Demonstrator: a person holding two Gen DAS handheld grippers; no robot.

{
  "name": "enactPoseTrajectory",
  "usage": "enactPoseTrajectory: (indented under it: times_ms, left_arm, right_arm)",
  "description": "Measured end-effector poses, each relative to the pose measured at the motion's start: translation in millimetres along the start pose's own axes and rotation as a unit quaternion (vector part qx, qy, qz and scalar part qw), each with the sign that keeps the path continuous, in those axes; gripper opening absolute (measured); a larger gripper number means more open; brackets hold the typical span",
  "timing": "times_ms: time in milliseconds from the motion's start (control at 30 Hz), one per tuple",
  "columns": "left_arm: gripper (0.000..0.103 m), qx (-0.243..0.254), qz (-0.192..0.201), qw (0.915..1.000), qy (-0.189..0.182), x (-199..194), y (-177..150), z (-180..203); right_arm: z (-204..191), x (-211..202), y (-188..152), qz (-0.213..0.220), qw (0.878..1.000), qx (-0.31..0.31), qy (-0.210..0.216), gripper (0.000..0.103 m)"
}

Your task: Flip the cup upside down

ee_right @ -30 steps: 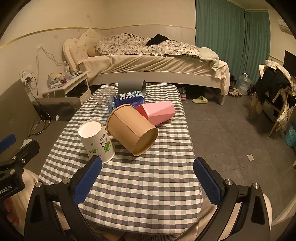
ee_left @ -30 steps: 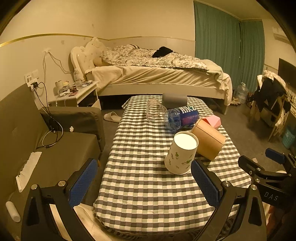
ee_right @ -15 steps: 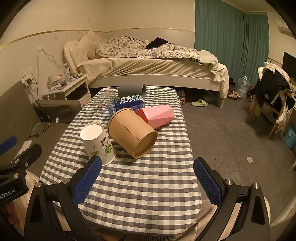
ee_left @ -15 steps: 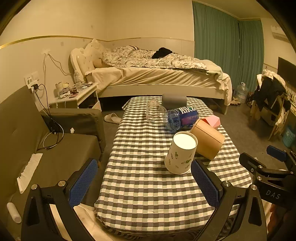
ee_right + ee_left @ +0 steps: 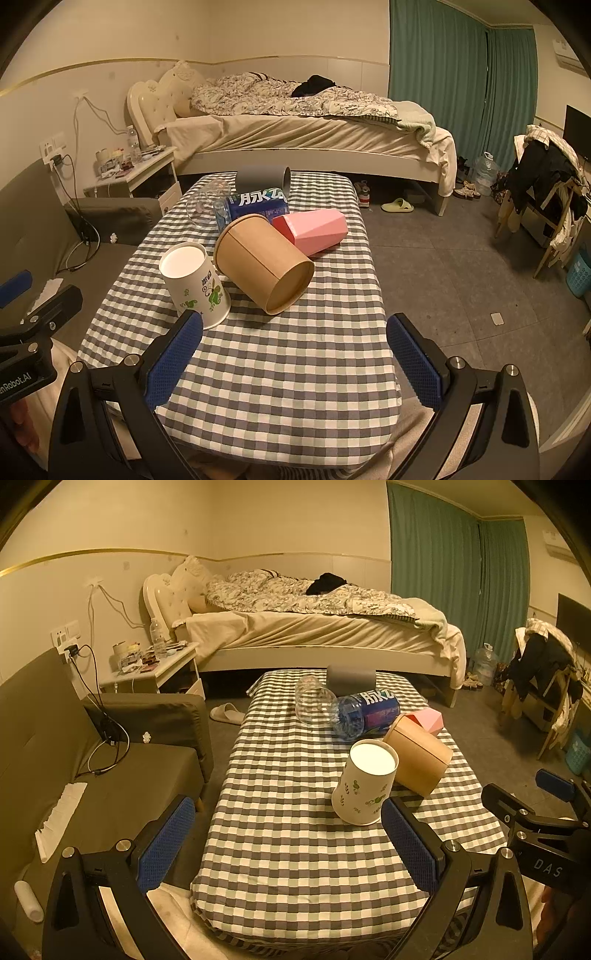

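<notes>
A white paper cup with green leaf print (image 5: 364, 782) (image 5: 194, 284) stands upside down on the checked table (image 5: 295, 830) (image 5: 280, 369), its white base facing up, leaning against a brown paper cup (image 5: 419, 755) (image 5: 264, 260) that lies on its side. My left gripper (image 5: 288, 845) is open and empty, just short of the white cup. My right gripper (image 5: 293, 362) is open and empty, near the table's front edge, with the white cup beyond its left finger.
A pink faceted cup (image 5: 314, 230), a blue bottle (image 5: 255, 206), a clear glass (image 5: 205, 206) and a grey cup (image 5: 262, 179) lie on their sides farther back. A sofa (image 5: 74, 775) is on the left, a bed (image 5: 314, 627) behind, open floor (image 5: 461, 277) on the right.
Both views have shifted very slightly; the cups have not moved. Both grippers stay open and empty.
</notes>
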State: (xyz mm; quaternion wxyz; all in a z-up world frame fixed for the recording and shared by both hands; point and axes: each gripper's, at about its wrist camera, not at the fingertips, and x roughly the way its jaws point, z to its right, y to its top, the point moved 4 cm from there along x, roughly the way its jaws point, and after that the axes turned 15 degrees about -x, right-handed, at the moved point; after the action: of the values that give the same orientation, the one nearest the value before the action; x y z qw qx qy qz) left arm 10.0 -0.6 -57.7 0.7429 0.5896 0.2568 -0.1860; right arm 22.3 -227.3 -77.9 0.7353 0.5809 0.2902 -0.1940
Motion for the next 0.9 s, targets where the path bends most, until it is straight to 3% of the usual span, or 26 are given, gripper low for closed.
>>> enactPoseTrajectory:
  times_ms: [900]
  left_arm:
    - [0.103,0.001,0.000,1.0000,0.001,0.3,-0.5,-1.0]
  right_arm:
    - [0.5,0.0,-2.2,-0.002,1.000,0.000,-0.001,0.100]
